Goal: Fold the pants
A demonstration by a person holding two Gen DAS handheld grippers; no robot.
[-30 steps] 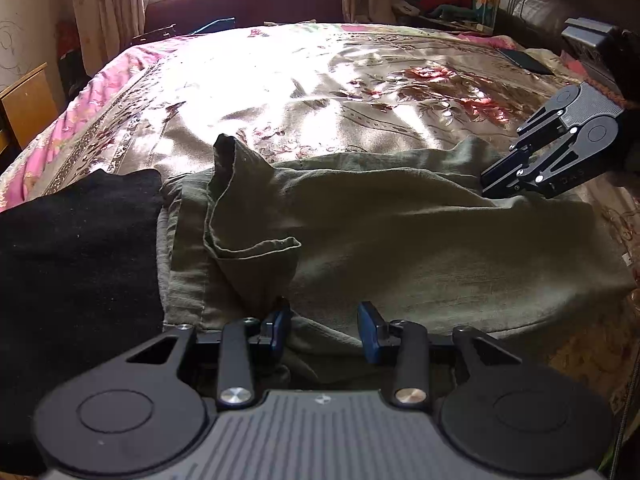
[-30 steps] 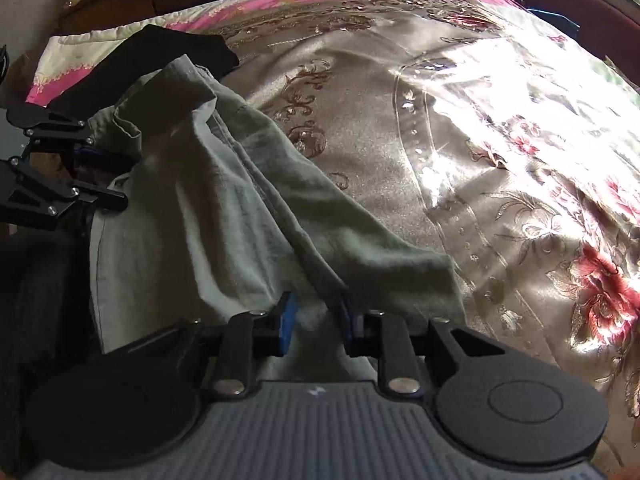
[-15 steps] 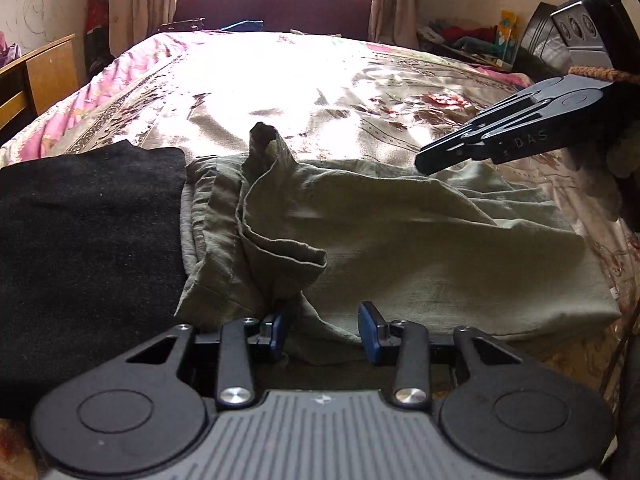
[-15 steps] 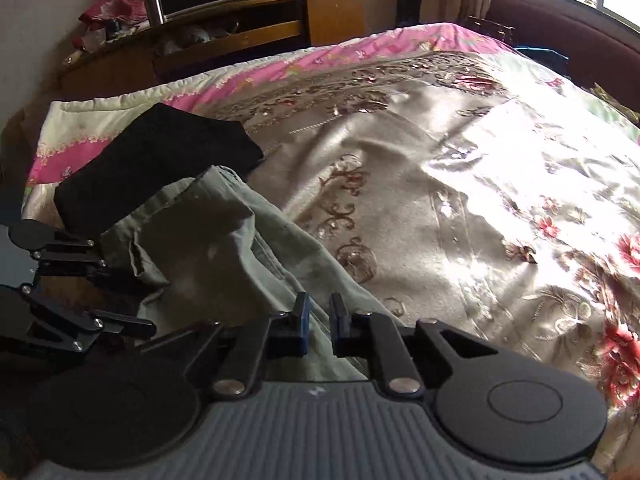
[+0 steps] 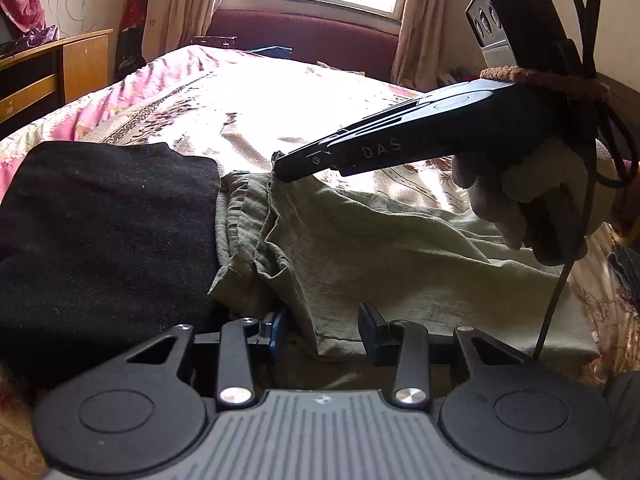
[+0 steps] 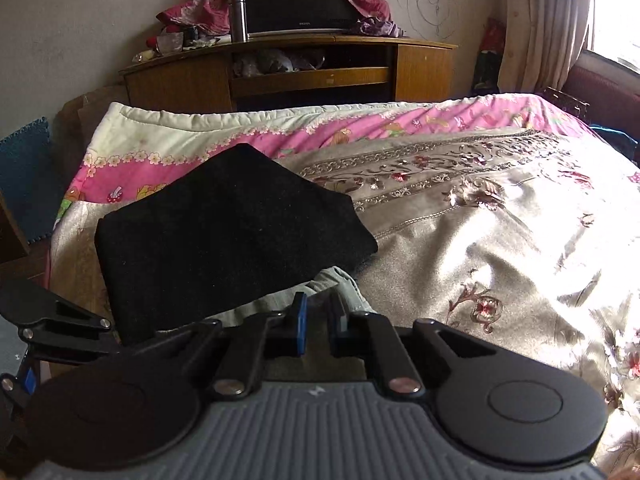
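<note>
The olive-green pants (image 5: 384, 256) lie crumpled on the bed, partly folded over themselves. My left gripper (image 5: 322, 330) is open at their near edge, with cloth lying between its fingers. My right gripper (image 5: 280, 168) reaches in from the right and pinches the far corner of the pants near the black cloth. In the right wrist view the right gripper (image 6: 320, 322) has its fingers nearly closed, with a strip of the green pants (image 6: 340, 280) just past them. The left gripper (image 6: 60, 332) shows at the lower left there.
A folded black garment (image 5: 104, 232) lies left of the pants, touching them; it also shows in the right wrist view (image 6: 224, 236). The floral bedspread (image 5: 224, 116) stretches beyond. A wooden cabinet (image 6: 304, 72) stands past the bed's pink edge.
My right gripper has carried the pants' right end up and across to the left, toward the black garment. The left gripper stayed open at the near edge.
</note>
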